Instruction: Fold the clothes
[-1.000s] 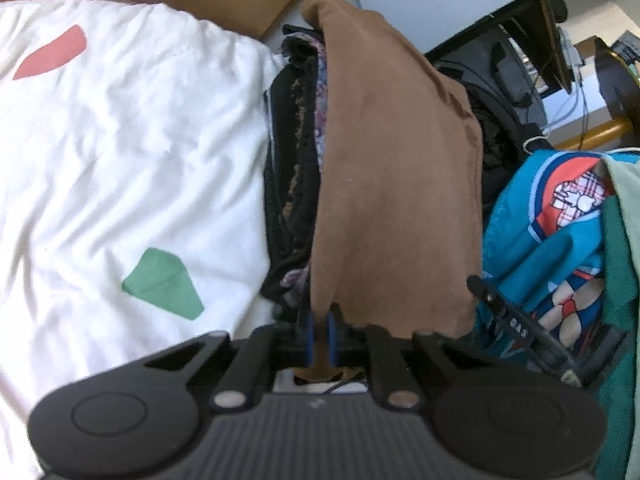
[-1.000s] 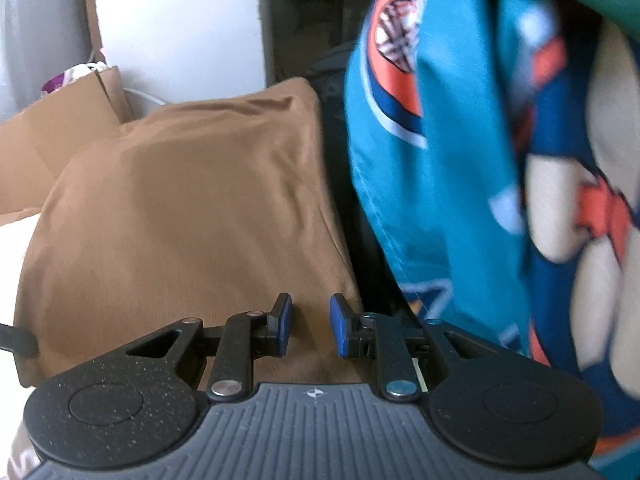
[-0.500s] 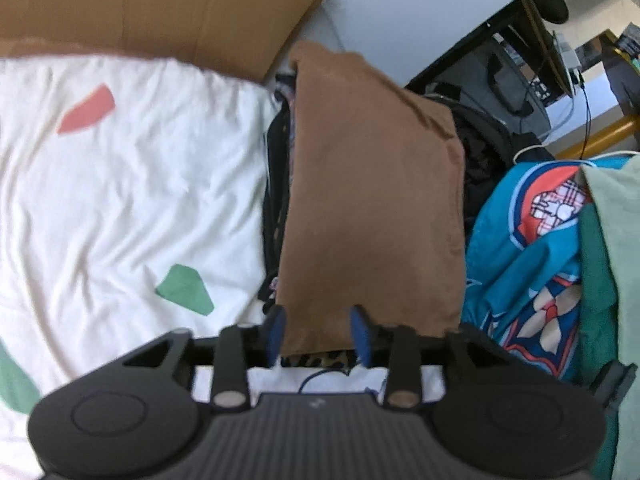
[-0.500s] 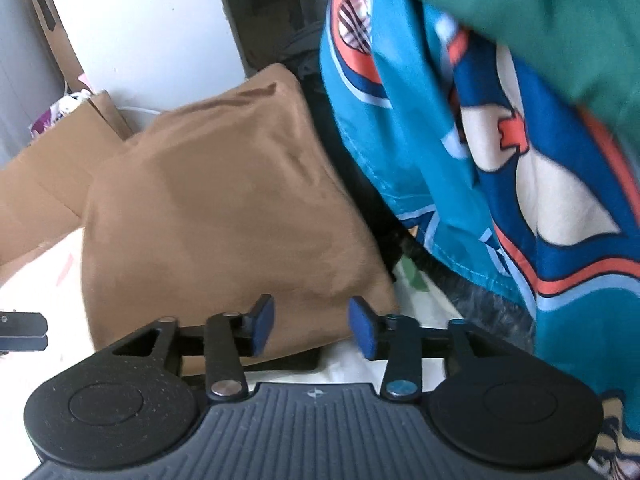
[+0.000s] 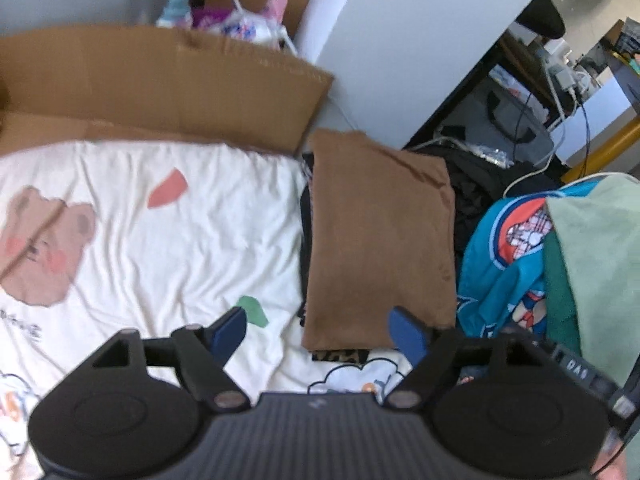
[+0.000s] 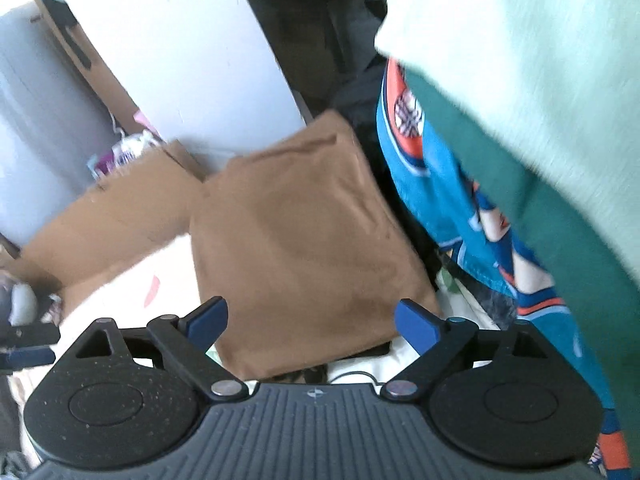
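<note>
White wall panel (image 5: 400, 40), flattened cardboard (image 5: 160, 88) at bed's (image 5: 160, 248) head, cables (image 5: 560, 92) under dark furniture, bright daylight right.

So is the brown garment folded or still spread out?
Folded: the brown garment lies as a neat rectangle atop the clothes stack, with no claw touching it.

Cardboard box (image 5: 160, 88) behind — cables (image 5: 560, 92) far right.

Both grippers are letting go and pulling back from the folded brown garment (image 5: 380, 240). The left gripper (image 5: 320, 330), clamped on its near edge a second ago, is now spread wide and clear of it; the right gripper (image 6: 312, 320) is widening too, backing away.
</note>
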Motion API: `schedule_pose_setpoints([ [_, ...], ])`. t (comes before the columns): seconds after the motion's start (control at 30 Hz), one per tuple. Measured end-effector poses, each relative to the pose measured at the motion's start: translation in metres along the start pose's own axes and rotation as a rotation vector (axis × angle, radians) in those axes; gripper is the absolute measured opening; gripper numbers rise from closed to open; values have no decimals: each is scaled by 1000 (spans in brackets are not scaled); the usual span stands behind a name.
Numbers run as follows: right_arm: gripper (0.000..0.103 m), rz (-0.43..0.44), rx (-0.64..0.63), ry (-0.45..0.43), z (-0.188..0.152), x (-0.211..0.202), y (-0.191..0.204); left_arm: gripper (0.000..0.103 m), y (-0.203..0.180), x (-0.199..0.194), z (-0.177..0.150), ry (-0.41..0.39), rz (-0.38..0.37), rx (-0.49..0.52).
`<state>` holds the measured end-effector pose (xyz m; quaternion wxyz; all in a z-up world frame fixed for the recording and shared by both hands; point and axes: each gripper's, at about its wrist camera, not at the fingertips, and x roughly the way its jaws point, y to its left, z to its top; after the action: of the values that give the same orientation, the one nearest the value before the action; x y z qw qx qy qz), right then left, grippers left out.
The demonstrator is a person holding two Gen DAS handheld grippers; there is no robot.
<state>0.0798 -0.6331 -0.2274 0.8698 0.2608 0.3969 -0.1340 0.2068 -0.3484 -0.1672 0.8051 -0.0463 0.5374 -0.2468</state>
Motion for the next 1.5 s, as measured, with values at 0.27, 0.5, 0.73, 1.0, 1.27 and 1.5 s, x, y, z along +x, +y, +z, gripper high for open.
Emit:
schedule_pose_setpoints([
  [0.27,95,53,7,22,26,-48,19,91,-2,-74,18,-51,77,5],
  [0.5,100,110,-89,32,58,-85,62,95,17,-145,20,-116,161,-45],
  [0.73,101,123,-111,81,86,-113,84,99,39,-221,25,-169,261,-65],
  [1.0,101,170,-161,104,83,-145,110,102,68,-289,10,-177,337,-64],
  [1.27,102,200,-208,104,66,-171,136,102,92,-332,-24,-184,393,-89],
  [1.5,102,223,-258,108,51,-191,159,102,100,-349,-55,-193,425,-89],
])
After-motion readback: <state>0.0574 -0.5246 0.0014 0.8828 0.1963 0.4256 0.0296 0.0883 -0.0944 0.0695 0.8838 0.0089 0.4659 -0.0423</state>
